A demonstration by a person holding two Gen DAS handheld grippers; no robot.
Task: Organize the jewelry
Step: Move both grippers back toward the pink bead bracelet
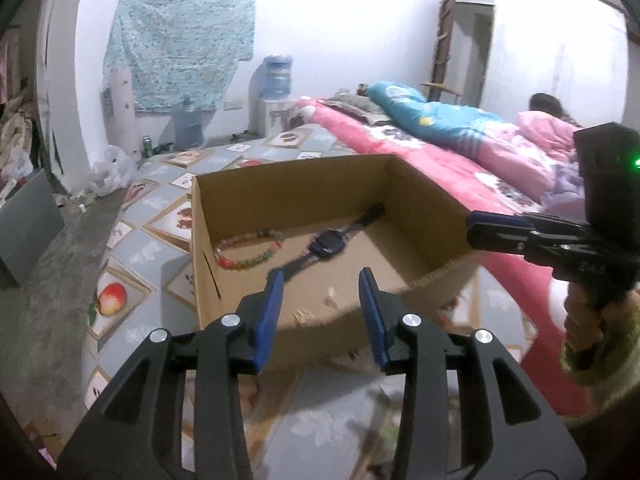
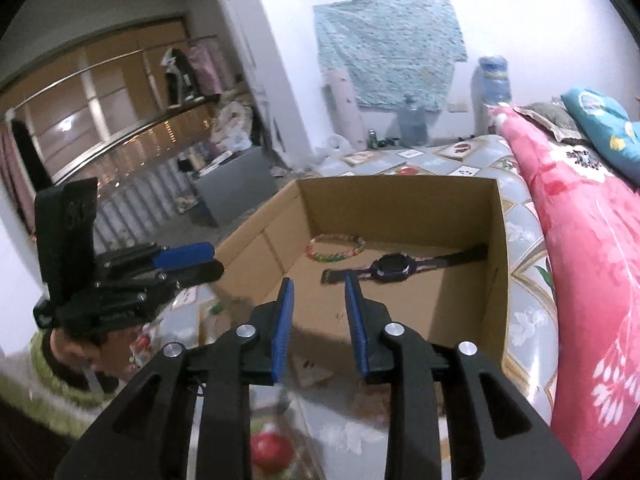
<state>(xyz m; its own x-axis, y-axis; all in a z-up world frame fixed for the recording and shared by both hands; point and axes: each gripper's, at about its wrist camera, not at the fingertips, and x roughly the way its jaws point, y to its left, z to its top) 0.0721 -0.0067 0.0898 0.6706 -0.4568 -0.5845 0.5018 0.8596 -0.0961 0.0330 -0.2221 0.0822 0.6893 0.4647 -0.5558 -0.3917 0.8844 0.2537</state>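
Hardly any writing could be read. On the black body of the right tongs [image 1: 496,232], as seen from the left wrist view, pale embossed marks stood that looked like "8A S", though they were too small and blurred to be sure. In the right wrist view the black body of the left tongs [image 2: 192,260] carried a faint line of raised lettering, but it was too smeared to make out. The water jug [image 1: 277,76] bore a label that was illegible

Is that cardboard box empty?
No. The open-topped cardboard box holds a beaded bracelet and a dark watch, both lying flat on its floor.
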